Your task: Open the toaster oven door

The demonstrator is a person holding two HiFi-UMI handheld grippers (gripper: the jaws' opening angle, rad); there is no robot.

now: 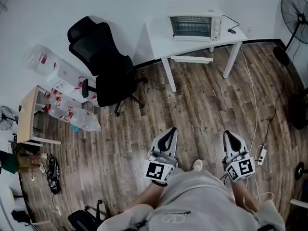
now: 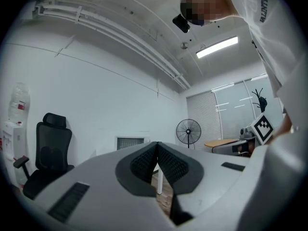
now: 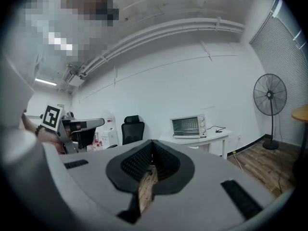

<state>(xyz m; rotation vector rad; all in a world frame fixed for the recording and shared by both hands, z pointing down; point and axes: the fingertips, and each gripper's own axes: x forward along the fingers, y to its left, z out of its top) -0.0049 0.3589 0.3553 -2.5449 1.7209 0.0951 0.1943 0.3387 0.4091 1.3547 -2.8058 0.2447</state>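
The toaster oven (image 1: 195,27) stands on a white table (image 1: 161,32) against the far wall, its glass door closed. It also shows small and distant as the toaster oven (image 2: 130,142) in the left gripper view and the toaster oven (image 3: 188,126) in the right gripper view. Both grippers are held low in front of the person, far from the table. My left gripper (image 1: 169,132) (image 2: 157,146) is shut with nothing between its pads. My right gripper (image 1: 231,135) (image 3: 152,144) is shut and empty too.
A black office chair (image 1: 103,64) stands left of the table. A standing fan (image 1: 293,18) is at the far right, and cables with a power strip (image 1: 262,155) run along the wood floor. Water jugs (image 1: 72,117) and a small desk (image 1: 29,114) sit at the left.
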